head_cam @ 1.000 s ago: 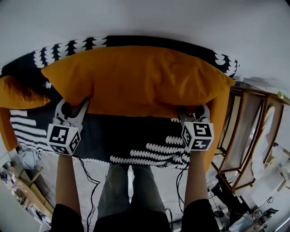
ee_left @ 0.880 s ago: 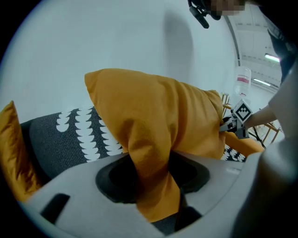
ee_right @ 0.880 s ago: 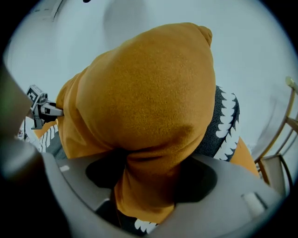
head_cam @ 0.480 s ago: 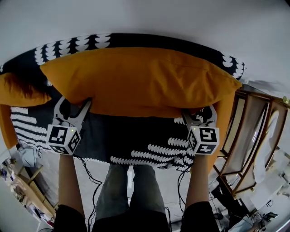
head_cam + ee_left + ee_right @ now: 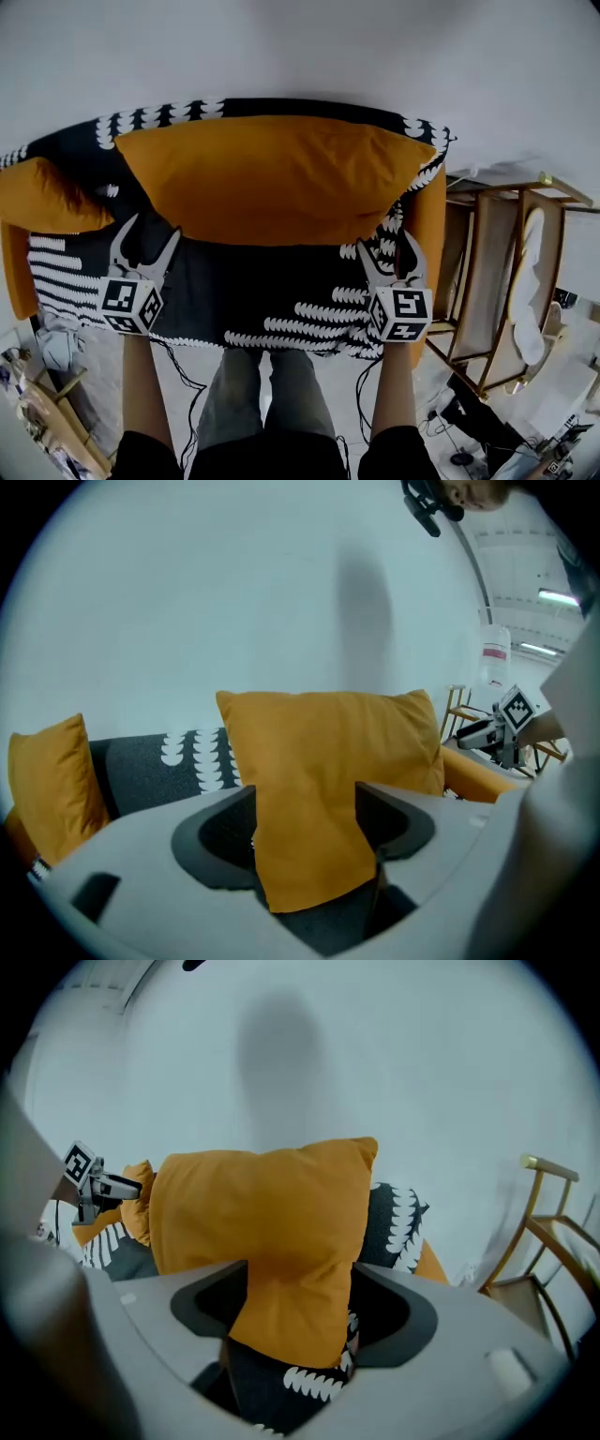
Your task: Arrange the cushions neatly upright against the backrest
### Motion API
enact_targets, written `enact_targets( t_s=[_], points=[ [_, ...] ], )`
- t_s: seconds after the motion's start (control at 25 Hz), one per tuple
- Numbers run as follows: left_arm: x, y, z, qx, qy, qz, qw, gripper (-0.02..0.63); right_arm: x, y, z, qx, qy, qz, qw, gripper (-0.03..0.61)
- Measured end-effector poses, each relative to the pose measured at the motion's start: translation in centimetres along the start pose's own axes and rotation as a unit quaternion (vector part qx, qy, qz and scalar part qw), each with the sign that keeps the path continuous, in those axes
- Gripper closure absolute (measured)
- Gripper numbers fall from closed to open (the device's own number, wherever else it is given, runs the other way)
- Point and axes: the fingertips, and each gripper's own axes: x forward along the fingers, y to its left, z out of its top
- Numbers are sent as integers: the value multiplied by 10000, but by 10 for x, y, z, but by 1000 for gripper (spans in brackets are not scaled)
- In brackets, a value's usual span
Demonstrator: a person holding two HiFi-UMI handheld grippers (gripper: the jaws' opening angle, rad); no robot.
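Note:
A big orange cushion [image 5: 272, 178] stands upright against the backrest of the black, white-patterned sofa [image 5: 272, 291]. A smaller orange cushion [image 5: 47, 197] leans at the sofa's left end. My left gripper [image 5: 145, 242] is open just below the big cushion's lower left corner; its jaws have just been opening, and no pad touches the cushion. My right gripper [image 5: 386, 251] is open below the lower right corner; its jaws have just been closing a little, with nothing gripped. In each gripper view the big cushion [image 5: 328, 761] [image 5: 262, 1222] shows ahead through the gap between the jaws.
A white wall [image 5: 300, 47] rises behind the sofa. The sofa's orange armrest [image 5: 433, 216] is at the right, with a wooden frame chair [image 5: 497, 272] beyond it. The person's legs [image 5: 267, 394] stand at the sofa's front edge, and cables hang beside them.
Both grippers let go of the big cushion's lower corners, opened and drew back toward the sofa's front. The cushion stays upright against the backrest.

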Motion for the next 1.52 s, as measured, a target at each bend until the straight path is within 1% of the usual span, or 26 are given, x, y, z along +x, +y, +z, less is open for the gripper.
enact_targets(
  t_s=[0.12, 0.24, 0.32, 0.4, 0.56, 0.68, 0.92, 1.04, 1.2, 1.36, 1.44, 1.52],
  points=[
    [-24, -21, 22, 7, -168, -108, 9998, 300, -35, 11, 17, 160, -186, -30, 9997, 252],
    [-50, -43, 48, 86, -337, -216, 9992, 345, -70, 22, 43, 269, -487, -78, 9984, 297],
    [-68, -51, 70, 94, -531, -185, 9984, 386, -91, 24, 63, 350, -695, -169, 9968, 345],
    [-88, -61, 92, 21, -738, -191, 9971, 424, -111, 27, 79, 393, -800, -225, 9958, 364],
    [-125, -85, 124, 132, -934, -203, 9953, 454, -151, 37, 109, 346, -1015, -148, 9941, 384],
    [-144, -98, 145, 106, -1127, -173, 9934, 485, -176, 40, 130, 311, -1259, -137, 9915, 413],
    [-178, -122, 178, 68, -1465, -136, 9891, 530, -214, 47, 162, 243, -1565, 10, 9874, 455],
    [-196, -131, 190, 77, -1601, -121, 9870, 559, -230, 50, 179, 203, -1718, 16, 9849, 493],
    [-217, -131, 208, -39, -1862, -12, 9825, 592, -249, 54, 196, 90, -1842, -45, 9828, 512],
    [-236, -137, 227, 171, -2002, -38, 9796, 611, -269, 55, 215, 158, -2094, -151, 9776, 566],
    [-244, -140, 236, 227, -2078, -75, 9779, 614, -279, 58, 226, 108, -2212, -158, 9750, 566],
    [-250, -139, 246, 192, -2182, -135, 9756, 614, -288, 62, 237, 33, -2302, -190, 9730, 566]
  ],
)
